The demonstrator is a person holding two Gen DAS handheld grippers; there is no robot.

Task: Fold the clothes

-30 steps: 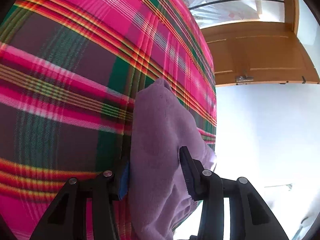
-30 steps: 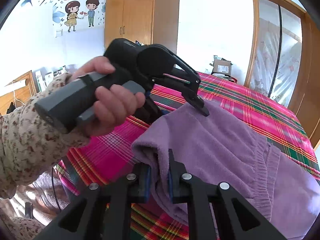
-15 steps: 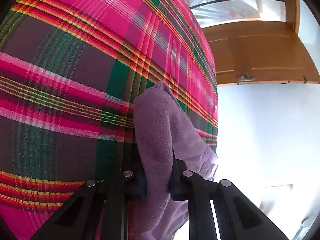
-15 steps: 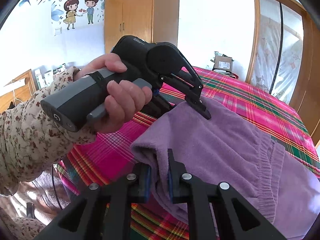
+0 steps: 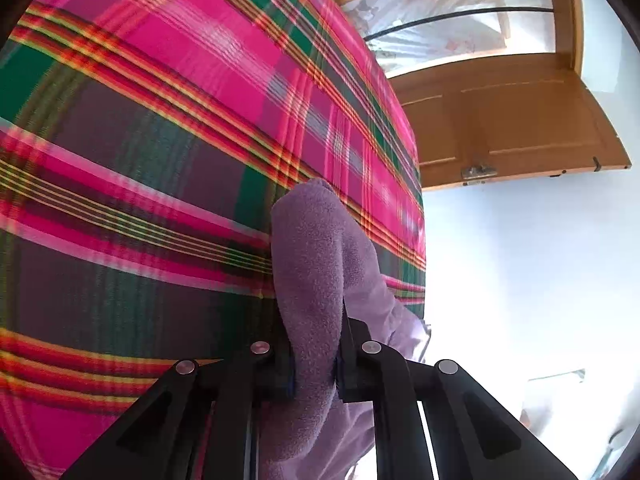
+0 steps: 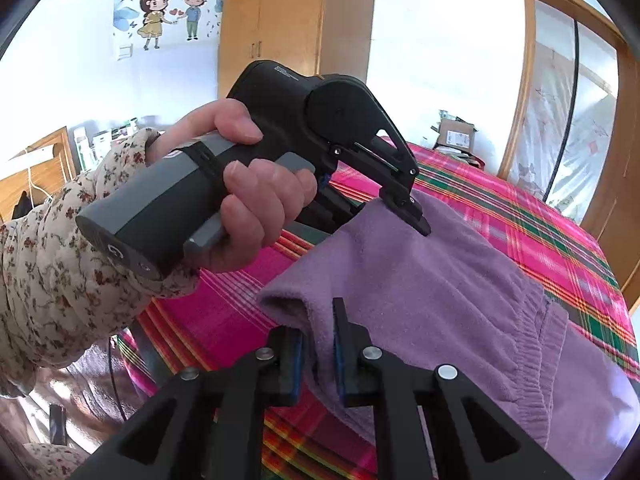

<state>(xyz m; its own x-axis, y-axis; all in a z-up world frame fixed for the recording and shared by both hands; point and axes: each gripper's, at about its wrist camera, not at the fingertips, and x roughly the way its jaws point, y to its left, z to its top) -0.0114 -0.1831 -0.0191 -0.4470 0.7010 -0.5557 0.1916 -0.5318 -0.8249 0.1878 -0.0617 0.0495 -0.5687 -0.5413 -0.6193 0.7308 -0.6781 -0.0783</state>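
A purple fleece garment (image 6: 440, 300) lies on a bed with a pink, green and red plaid cover (image 6: 540, 240). My right gripper (image 6: 318, 344) is shut on the garment's near corner, at the lower middle of the right wrist view. My left gripper (image 5: 314, 356) is shut on another corner of the garment (image 5: 312, 264), lifted off the cover (image 5: 160, 160). In the right wrist view the left gripper (image 6: 412, 216) shows held in a hand, clamped on the garment's far corner. A ribbed band (image 6: 532, 344) crosses the garment at the right.
A wooden wardrobe (image 6: 280, 20) and a wall with cartoon stickers (image 6: 168, 12) stand behind the bed. A glazed wooden door (image 6: 580, 100) is at the right. A cardboard box (image 6: 456, 136) sits beyond the bed. The left wrist view shows an open wooden door (image 5: 500, 120).
My left gripper has closed on the garment's corner; its jaws stood apart around the cloth one second ago. It has lifted slightly. My right gripper has kept its hold.
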